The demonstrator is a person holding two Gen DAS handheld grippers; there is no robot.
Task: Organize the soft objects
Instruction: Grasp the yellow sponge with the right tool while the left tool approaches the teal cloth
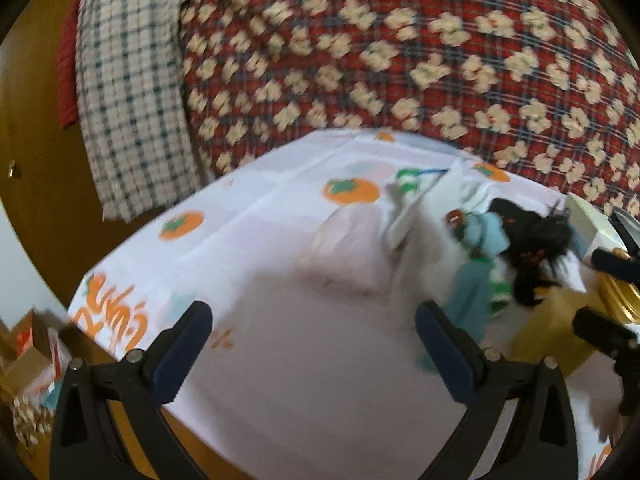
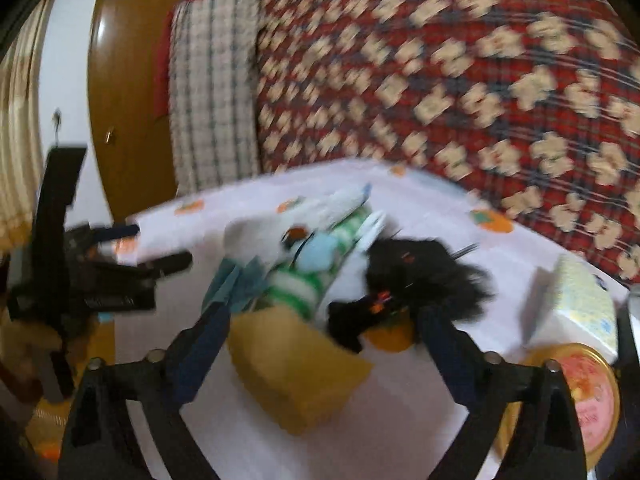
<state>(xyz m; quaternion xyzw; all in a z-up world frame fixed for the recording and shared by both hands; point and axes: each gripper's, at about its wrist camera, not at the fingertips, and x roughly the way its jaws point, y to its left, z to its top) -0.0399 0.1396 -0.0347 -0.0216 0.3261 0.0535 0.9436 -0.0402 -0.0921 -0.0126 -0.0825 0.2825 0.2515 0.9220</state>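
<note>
Yellow cloth (image 2: 298, 376) between spread right tongs (image 2: 326, 340); black plush (image 2: 416, 280) beyond.

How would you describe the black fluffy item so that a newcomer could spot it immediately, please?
Start at the table with the persimmon-print tablecloth in front of the red plaid bedding. In the heap of soft things on it, the black fluffy item lies right of the green-and-white striped cloth. It alone is black and long-haired, with tiny orange specks.
</note>
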